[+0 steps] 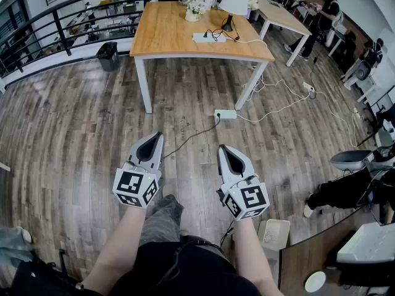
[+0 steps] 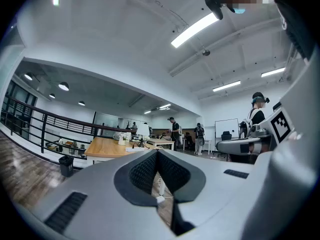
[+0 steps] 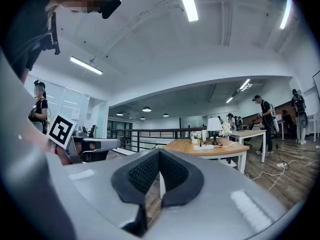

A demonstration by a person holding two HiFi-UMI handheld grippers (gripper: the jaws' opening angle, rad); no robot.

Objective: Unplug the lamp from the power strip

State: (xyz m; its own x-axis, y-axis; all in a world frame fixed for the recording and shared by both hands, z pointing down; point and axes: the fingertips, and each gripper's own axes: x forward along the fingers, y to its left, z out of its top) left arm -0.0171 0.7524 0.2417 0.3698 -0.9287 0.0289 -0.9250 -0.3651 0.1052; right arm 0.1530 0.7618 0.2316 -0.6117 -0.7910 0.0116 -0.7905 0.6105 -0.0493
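The left gripper (image 1: 154,138) and right gripper (image 1: 223,150) are hovering closed and empty, far from the desk (image 1: 166,39). The lamp (image 1: 233,5) is sitting at its far edge by the power strip (image 1: 208,37); yanking risks toppling it.

Table (image 1: 166,39) stood at the holder's 12 o'clock, well apart. On it, the power strip (image 1: 208,37) lay near the front edge, with the lamp (image 1: 233,4) just behind at the strip's 1 o'clock and a flower pot (image 1: 194,12) at its 11. Bin (image 1: 108,55) sat on the floor at the table's 9 o'clock, railing (image 1: 55,26) behind it. Floor socket block (image 1: 225,114) lay between table and holder, near the right front leg. Second table (image 1: 281,14) was at 2 o'clock, with a standing person (image 1: 324,14) beyond it. Left gripper (image 1: 157,138) and right gripper (image 1: 223,149) were side by side, apart.
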